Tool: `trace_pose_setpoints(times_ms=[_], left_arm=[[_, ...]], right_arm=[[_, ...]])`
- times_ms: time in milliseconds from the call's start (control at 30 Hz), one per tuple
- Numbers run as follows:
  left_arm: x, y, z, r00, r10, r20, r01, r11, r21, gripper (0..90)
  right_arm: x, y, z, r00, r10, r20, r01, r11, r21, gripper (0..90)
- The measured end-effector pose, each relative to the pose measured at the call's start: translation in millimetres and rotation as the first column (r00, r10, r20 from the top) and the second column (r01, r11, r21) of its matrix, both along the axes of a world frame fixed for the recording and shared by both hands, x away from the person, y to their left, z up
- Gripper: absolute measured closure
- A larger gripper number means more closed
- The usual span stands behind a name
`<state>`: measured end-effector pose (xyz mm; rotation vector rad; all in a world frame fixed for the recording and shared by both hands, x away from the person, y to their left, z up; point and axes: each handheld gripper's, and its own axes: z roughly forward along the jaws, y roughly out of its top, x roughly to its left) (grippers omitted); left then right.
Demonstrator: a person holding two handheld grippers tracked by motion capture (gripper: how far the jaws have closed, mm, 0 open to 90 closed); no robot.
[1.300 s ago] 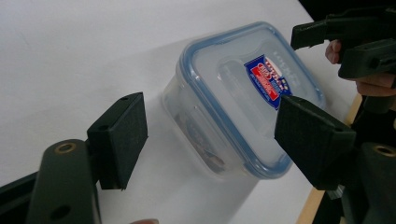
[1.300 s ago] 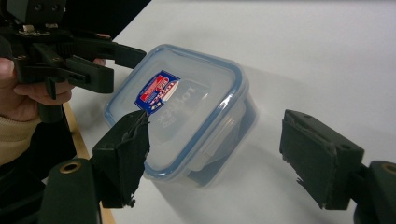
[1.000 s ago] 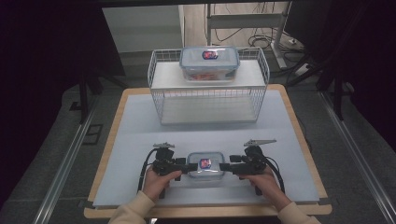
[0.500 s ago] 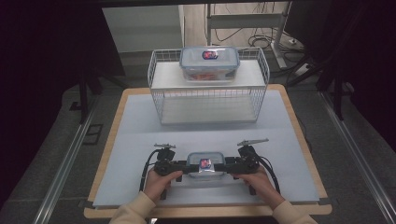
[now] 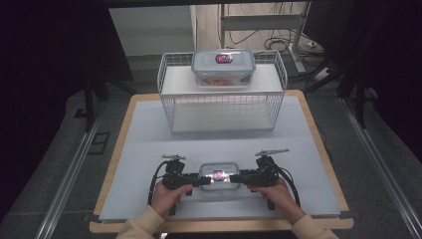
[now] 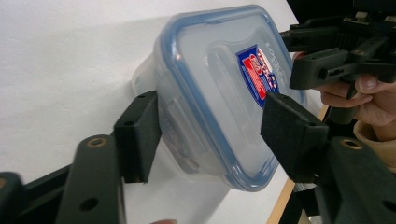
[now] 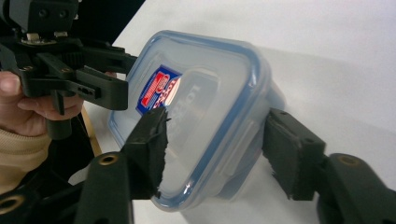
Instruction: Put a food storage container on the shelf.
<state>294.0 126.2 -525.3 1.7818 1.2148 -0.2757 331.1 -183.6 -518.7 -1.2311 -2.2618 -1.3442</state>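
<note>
A clear lidded container with a blue seal and a red-blue label lies near the table's front edge. My left gripper comes at its left end and my right gripper at its right end, each held level in a hand. In the left gripper view my left gripper has one pad on the end latch and the other on the lid of the container. In the right gripper view my right gripper straddles the other end of the container the same way. Both sets of jaws have just been closing on it.
A white wire rack stands at the back of the table, with a second lidded container on its top shelf. A pale mat covers the wooden tabletop. Dark floor, rails and cables surround the table.
Both grippers' jaws have narrowed onto the ends of the near container. The hands and the container have stayed where they were.
</note>
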Motion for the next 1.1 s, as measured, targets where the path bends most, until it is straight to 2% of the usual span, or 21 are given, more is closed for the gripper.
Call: trace_pose_setpoints(times_ms=[100, 367, 433, 700, 1100], left_arm=[[-4.9, -0.2, 2.2, 0.9995, -0.006, 0.031, 0.005, 0.9999, 0.015, 43.1], [-10.4, 0.0, 4.0, 0.9981, -0.006, 0.062, 0.005, 0.9998, 0.021, 45.2], [-11.3, 0.7, 4.2, 0.9981, -0.007, 0.062, 0.006, 0.9998, 0.018, 46.3], [-15.3, -0.9, 6.3, 0.997, 0.001, 0.078, -0.004, 0.9995, 0.03, 47.3], [-17.5, -0.6, 8.4, 0.9958, 0.005, 0.091, -0.007, 0.9995, 0.031, 48.9]], right_arm=[[-3.7, -2.1, 1.6, 0.9999, -0.009, -0.004, 0.009, 1.0, 0.014, 46.0], [-10.9, -3.4, 3.1, 0.9997, -0.019, 0.017, 0.018, 1.0, 0.021, 49.0], [-11.5, -4.5, 3.6, 0.9996, -0.026, 0.006, 0.026, 0.999, 0.032, 50.1], [-15.1, -4.5, 4.9, 0.9991, -0.021, 0.038, 0.02, 0.999, 0.025, 50.5], [-16.1, -5.9, 6.5, 0.9989, -0.03, 0.037, 0.029, 0.999, 0.04, 53.0]])
